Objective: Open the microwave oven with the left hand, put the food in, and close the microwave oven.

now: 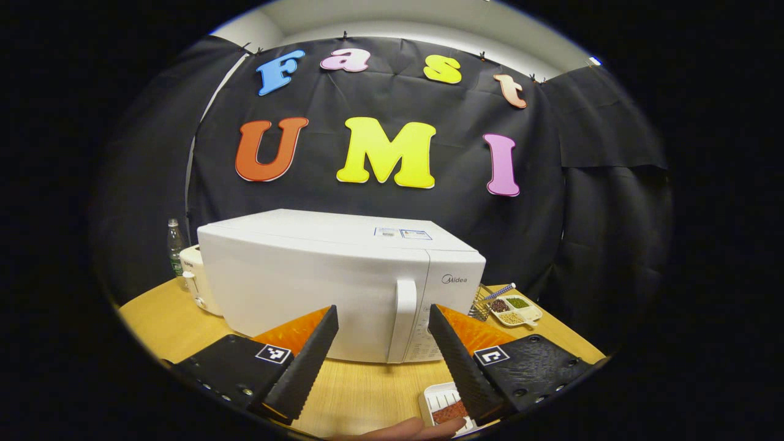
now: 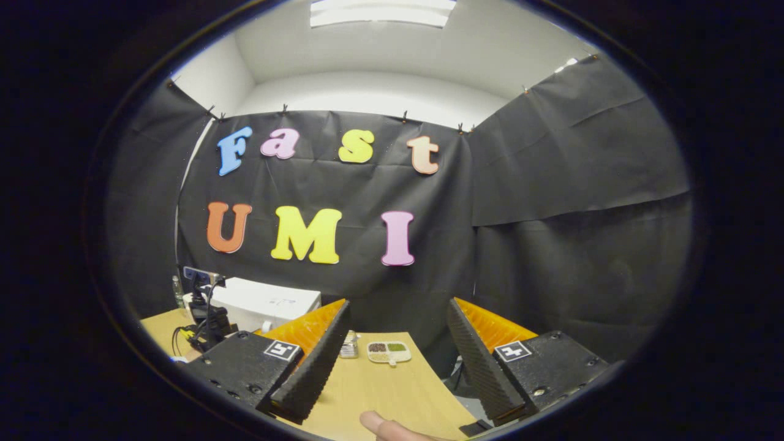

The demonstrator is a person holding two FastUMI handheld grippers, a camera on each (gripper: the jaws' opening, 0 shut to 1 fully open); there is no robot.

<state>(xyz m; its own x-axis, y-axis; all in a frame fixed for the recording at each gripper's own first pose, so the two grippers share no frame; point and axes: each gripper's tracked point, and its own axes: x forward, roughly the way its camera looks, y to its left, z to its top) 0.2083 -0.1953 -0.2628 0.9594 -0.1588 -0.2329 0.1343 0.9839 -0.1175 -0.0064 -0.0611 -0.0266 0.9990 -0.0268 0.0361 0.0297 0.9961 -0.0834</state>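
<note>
White box-shaped microwave oven [image 1: 343,282], door closed, vertical handle [image 1: 404,318] straight ahead between the left gripper [image 1: 383,349] fingers; jaws wide, empty. White food tray [image 1: 444,404] just below its right finger. Compartmented bean dish [image 1: 517,309] right of the oven. Right gripper [image 2: 395,349]: wide, empty, over the wooden table [image 2: 380,386].

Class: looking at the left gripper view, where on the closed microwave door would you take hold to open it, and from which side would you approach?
Take the microwave by its vertical bar handle, near the door's right edge beside the control panel. Come straight on from the front with the open left gripper, one finger each side of the bar: it stands upright and proud of the door, so it probably pulls outward.
</note>
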